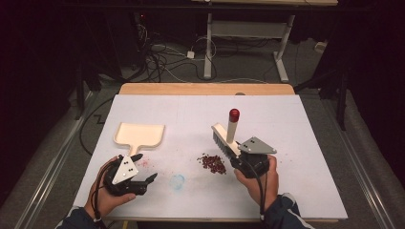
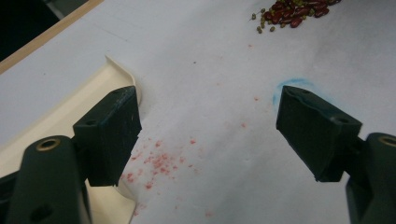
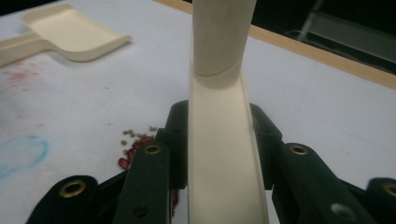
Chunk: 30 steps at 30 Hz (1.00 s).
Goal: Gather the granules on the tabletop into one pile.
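My right gripper (image 1: 239,153) is shut on a cream hand brush (image 1: 225,137) and holds it off the table; its handle with a red tip (image 1: 234,114) points up. In the right gripper view both jaws clamp the brush back (image 3: 224,158). A small pile of red beans (image 1: 212,162) lies just left of the brush on the white table sheet (image 1: 286,138). A cream dustpan (image 1: 139,135) lies at the left, handle toward me. My left gripper (image 1: 145,167) stands open right behind that handle, nothing between its jaws; the dustpan (image 2: 60,112) lies beside its left jaw.
A blue chalk ring (image 1: 177,181) and red smudges (image 1: 145,163) mark the sheet near the front. The table's wooden far edge (image 1: 205,88) runs along the back. Cables and a desk frame (image 1: 210,43) are on the floor beyond.
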{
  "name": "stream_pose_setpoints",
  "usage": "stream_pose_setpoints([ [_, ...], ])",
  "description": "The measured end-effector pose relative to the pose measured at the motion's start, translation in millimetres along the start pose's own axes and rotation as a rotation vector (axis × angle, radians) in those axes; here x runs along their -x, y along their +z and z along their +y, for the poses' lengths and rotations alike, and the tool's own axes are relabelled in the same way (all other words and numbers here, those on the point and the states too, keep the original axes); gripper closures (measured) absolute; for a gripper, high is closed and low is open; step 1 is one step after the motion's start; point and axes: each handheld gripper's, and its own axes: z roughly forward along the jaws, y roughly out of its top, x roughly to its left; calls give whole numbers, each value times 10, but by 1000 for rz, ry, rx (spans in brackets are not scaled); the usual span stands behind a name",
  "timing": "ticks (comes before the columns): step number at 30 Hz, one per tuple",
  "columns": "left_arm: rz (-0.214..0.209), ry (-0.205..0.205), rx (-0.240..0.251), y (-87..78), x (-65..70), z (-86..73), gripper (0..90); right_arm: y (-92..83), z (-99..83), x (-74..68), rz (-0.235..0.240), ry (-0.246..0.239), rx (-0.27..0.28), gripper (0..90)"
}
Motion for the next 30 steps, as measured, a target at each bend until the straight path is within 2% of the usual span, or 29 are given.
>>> stream_pose_setpoints([
  [4, 7, -3, -7, 11, -2, -1, 211, -107, -10, 96, 202, -51, 65, 679],
  [5, 9, -4, -9, 12, -2, -2, 211, -118, -17, 109, 260, -66, 72, 679],
  [7, 14, -8, -10, 11, -4, -3, 211, -127, -40, 112, 331, -89, 77, 678],
  [9, 18, -11, -6, 4, -7, -4, 211, -116, -77, 109, 437, -124, 79, 678],
  [12, 22, -16, -8, 0, -19, -11, 211, -60, -157, 64, 524, -212, 59, 678],
  [16, 23, -15, -14, 5, -30, -16, 211, 112, -296, 31, 652, -263, 22, 678],
  [17, 22, -16, -14, 8, -29, -17, 211, 158, -320, 26, 662, -279, 17, 678],
  [19, 22, -15, -14, 11, -29, -19, 211, 235, -331, 59, 704, -281, 30, 678],
  [23, 18, -11, -20, 25, -22, -21, 211, 377, -268, 173, 700, -305, 42, 678],
  [27, 12, -10, -26, 41, -22, -23, 211, 507, -209, 270, 685, -291, 54, 678],
  [30, 11, -5, -30, 43, -15, -23, 211, 523, -162, 314, 693, -262, 72, 678],
])
